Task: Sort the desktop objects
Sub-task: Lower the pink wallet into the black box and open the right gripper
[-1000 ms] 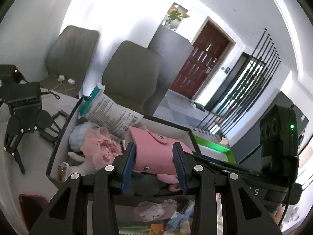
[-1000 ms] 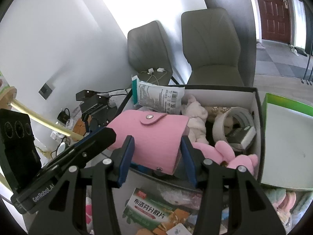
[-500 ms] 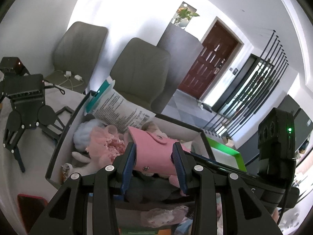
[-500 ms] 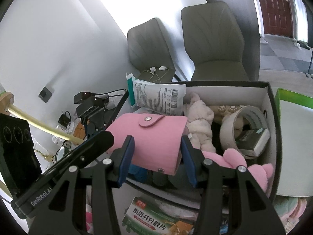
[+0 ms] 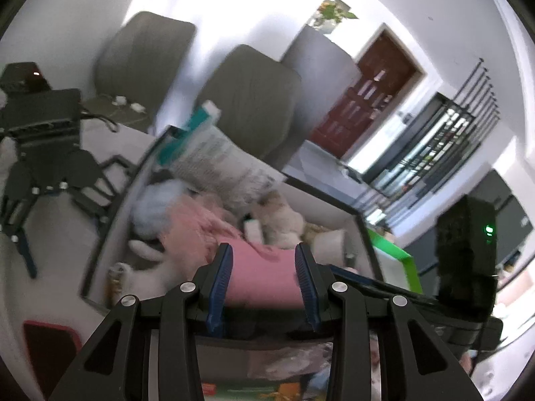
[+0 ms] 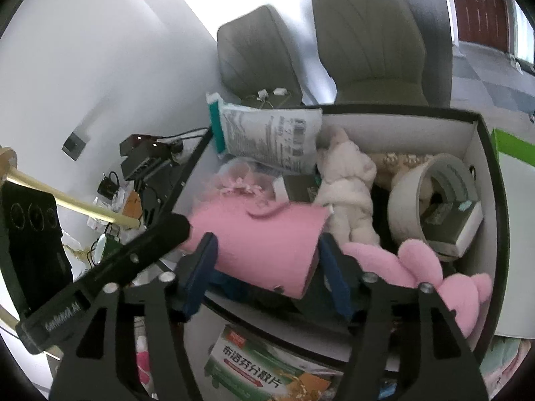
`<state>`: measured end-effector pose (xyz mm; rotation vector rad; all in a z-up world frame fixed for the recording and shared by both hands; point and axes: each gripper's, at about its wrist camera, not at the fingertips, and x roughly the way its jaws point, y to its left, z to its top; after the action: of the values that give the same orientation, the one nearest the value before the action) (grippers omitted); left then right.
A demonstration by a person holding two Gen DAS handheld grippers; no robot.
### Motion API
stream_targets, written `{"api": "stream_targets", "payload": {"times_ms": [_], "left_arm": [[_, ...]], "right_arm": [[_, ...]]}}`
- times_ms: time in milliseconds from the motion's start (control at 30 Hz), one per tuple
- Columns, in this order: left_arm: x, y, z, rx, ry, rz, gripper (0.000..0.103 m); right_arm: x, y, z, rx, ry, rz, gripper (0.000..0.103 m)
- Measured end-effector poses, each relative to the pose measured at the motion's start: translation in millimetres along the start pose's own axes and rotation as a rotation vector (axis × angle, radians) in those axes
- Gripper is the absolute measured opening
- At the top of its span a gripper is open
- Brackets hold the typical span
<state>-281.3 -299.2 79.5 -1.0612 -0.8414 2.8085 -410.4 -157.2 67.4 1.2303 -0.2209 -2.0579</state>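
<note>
The pink card wallet (image 6: 264, 244), a soft felt-looking fold with a rounded snap flap, sits low in the middle of both views, over the near edge of the black storage box (image 6: 481, 153). The left gripper (image 5: 263, 280) has its blue pads clamped narrow on the wallet, while the right gripper (image 6: 267, 270) is opening its jaws, with the wallet between them and the right pad already clear. Only the right wrist view shows the pink plush bunny (image 6: 421, 274), tape roll (image 6: 431, 197) and green medicine box (image 6: 267, 367); the left view adds the brown door (image 5: 367, 93) at upper right and a red phone (image 5: 50, 347) at lower left.
</note>
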Motion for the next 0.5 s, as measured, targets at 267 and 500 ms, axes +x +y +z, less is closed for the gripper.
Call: {"api": "stream_targets", "payload": {"times_ms": [267,500], "left_arm": [[-8,1,2,0.006,-0.012,0.046,0.042],[-12,-5,2,0.025,-0.024,0.056,0.047]], "right_arm": [[-21,4,1,-0.008,-0.041,0.035,0.081],[-32,3,0,-0.001,-0.067,0.039,0.088]]}}
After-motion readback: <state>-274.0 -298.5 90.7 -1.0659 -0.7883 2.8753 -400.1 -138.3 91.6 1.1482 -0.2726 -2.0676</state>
